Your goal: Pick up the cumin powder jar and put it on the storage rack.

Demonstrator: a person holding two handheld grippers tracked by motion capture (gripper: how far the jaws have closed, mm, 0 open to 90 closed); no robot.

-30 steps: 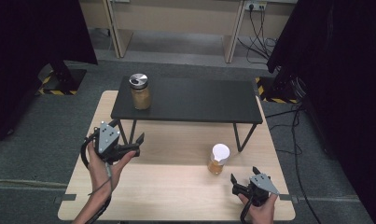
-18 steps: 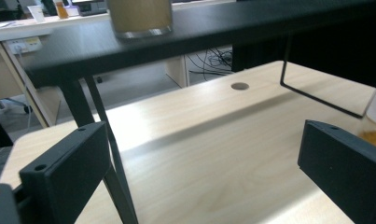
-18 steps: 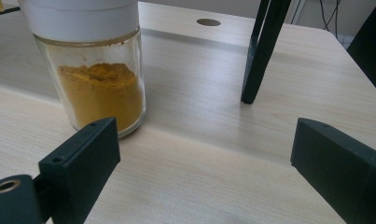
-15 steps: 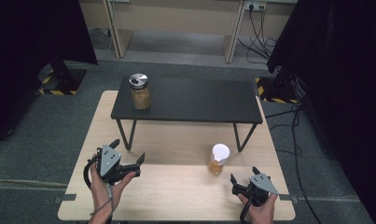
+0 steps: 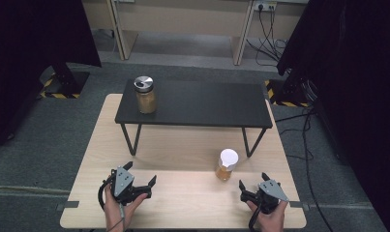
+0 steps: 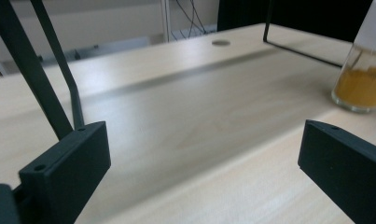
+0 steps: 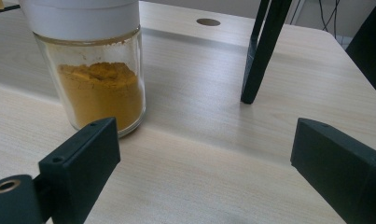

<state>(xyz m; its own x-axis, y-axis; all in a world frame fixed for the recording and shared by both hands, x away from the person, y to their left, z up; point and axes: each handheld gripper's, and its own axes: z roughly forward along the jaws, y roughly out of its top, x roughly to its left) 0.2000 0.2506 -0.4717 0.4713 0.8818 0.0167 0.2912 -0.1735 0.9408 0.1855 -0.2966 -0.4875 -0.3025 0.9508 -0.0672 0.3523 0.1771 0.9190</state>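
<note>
A glass jar with a white lid (image 5: 226, 164) holds orange powder and stands on the wooden table (image 5: 183, 145) near the black shelf's right front leg. The same jar (image 7: 90, 70) sits just ahead and left of my right gripper (image 7: 204, 168), and far right beyond my left gripper (image 6: 199, 172) as the jar (image 6: 363, 70). Another jar with a metal lid (image 5: 145, 94) stands on the left end of the black shelf (image 5: 197, 104). My left gripper (image 5: 140, 175) rests open at the table's front left. My right gripper (image 5: 253, 181) rests open at the front right. Both hold nothing.
The low black shelf stands on thin metal legs (image 7: 262, 51) across the table's far half. Grey carpet surrounds the table, with cables (image 5: 308, 125) on the floor at the right and dark curtains on both sides. Bare wood lies between the two grippers.
My left gripper has drawn back toward the table's front edge and lowered. The right gripper and both jars have stayed in place.
</note>
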